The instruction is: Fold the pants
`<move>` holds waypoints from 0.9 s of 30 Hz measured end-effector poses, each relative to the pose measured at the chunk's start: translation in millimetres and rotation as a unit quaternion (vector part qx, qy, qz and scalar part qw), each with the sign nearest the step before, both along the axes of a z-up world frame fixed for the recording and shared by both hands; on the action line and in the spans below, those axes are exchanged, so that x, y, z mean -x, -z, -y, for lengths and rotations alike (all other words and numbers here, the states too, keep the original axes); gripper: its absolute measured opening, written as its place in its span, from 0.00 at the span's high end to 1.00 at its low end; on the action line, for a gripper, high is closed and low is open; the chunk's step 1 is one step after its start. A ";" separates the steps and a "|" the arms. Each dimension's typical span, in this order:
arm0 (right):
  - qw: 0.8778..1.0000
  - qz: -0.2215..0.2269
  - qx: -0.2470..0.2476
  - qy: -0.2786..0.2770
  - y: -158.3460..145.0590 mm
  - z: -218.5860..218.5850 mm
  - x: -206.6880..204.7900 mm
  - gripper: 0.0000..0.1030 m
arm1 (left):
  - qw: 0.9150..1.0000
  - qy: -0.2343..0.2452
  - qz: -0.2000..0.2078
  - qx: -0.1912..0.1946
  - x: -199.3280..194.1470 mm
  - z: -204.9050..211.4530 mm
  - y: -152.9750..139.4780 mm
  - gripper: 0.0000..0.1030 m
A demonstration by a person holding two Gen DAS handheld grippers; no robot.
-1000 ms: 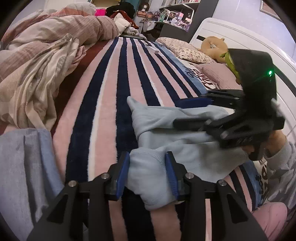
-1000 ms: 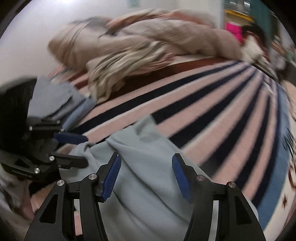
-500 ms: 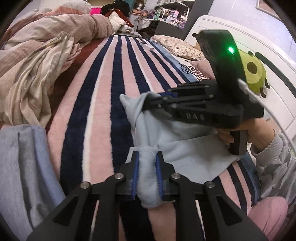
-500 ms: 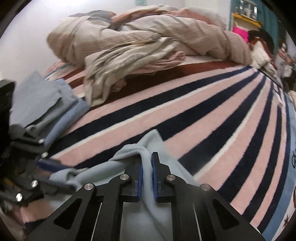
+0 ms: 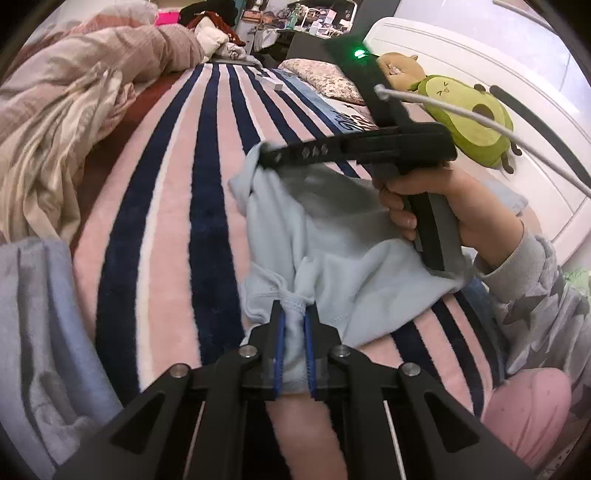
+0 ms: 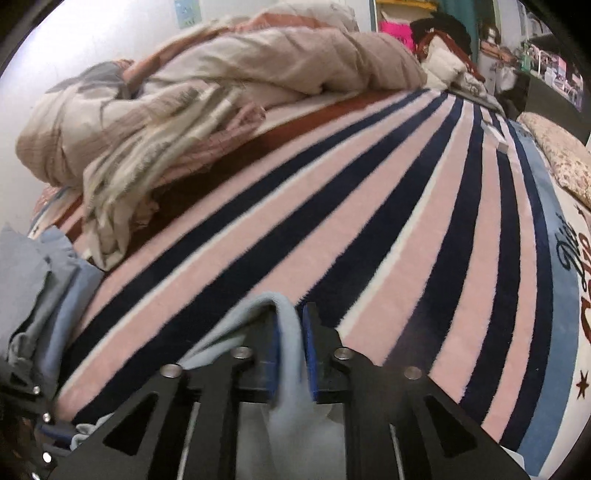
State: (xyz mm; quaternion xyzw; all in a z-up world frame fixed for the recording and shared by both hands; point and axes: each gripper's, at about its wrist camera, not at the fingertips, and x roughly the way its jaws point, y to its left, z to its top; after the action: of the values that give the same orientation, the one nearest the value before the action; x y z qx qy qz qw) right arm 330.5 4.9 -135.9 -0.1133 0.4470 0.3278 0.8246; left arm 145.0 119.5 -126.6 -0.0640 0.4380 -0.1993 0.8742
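We held the pale blue pants (image 5: pixel 332 258) over the striped blanket (image 5: pixel 207 184): left gripper (image 5: pixel 294 347) clamped at 6 o'clock. The right gripper (image 6: pixel 291 354) jaws were opening on cloth; that corner could slip.

Cursive lettering printed on the striped blanket's (image 6: pixel 369 229) light-blue border at the right edge in the right wrist view, cut off, unreadable. Same lettering (image 5: pixel 349 120) glimpsed in the left wrist view, partly hidden behind the right gripper (image 5: pixel 264 157). Small wall poster (image 6: pixel 186 13) too blurred to read.
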 end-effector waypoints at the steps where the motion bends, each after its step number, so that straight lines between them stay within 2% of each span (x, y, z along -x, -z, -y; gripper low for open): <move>1: 1.000 -0.008 0.001 -0.003 1.9 -0.4 -0.5 0.67 | 1.000 0.003 0.001 0.007 1.2 -1.9 -2.8 0.92; 3: 1.000 -0.013 -0.007 -0.004 -0.5 4.0 1.4 0.61 | 1.000 0.006 0.007 0.014 2.2 -5.6 -7.5 0.89; 4: 1.000 -0.016 -0.014 -0.005 -5.5 8.5 3.2 0.56 | 1.000 0.012 0.010 0.020 5.1 -7.8 -12.4 0.80; 5: 1.000 -0.018 -0.021 -0.007 -11.1 12.9 5.0 0.52 | 0.999 0.015 0.015 0.027 6.7 -10.7 -15.8 0.76; 7: 0.999 -0.011 -0.035 -0.003 -27.7 30.0 13.8 0.38 | 0.999 0.011 0.032 0.043 9.9 -16.1 -25.6 0.70; 10: 0.999 0.009 -0.029 0.010 -46.2 60.3 33.8 0.35 | 0.998 0.007 0.050 0.047 7.2 -16.2 -31.4 0.67; 12: 0.999 0.004 -0.025 0.033 -52.0 86.5 49.5 0.35 | 0.998 0.002 0.056 0.042 3.3 -11.9 -28.1 0.67; 14: 0.998 0.000 -0.018 0.060 -52.3 106.7 60.6 0.34 | 0.998 -0.003 0.060 0.030 -0.6 -6.2 -22.8 0.67; 17: 0.994 0.025 0.022 0.108 -46.0 140.0 84.1 0.34 | 0.999 0.006 0.049 0.010 -2.8 4.3 -16.1 0.69; 19: 0.990 0.018 0.030 0.134 -38.0 159.0 90.5 0.34 | 0.999 0.023 0.043 -0.007 1.8 13.1 -15.0 0.89; 23: 0.987 -0.027 -0.008 0.158 -18.0 190.4 100.1 0.35 | 0.999 0.042 0.008 -0.032 6.7 22.8 0.2 0.93; 25: 0.987 -0.054 -0.051 0.143 -10.1 196.4 102.3 0.55 | 0.999 0.036 -0.001 -0.029 11.4 19.9 7.9 0.93; 26: 0.986 -0.063 -0.057 0.143 -5.9 197.4 102.0 0.56 | 0.999 0.032 0.001 -0.029 14.3 18.7 8.2 0.93; 27: 0.986 -0.055 -0.050 0.148 -4.1 198.4 101.5 0.62 | 0.999 0.028 0.002 -0.029 16.1 17.3 6.8 0.93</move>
State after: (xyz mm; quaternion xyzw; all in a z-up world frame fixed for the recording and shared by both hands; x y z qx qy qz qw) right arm 228.9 -193.5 -131.7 0.0137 0.4866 0.2292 0.8429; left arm 128.9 102.2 -133.4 -0.0261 0.4437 -0.2110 0.8706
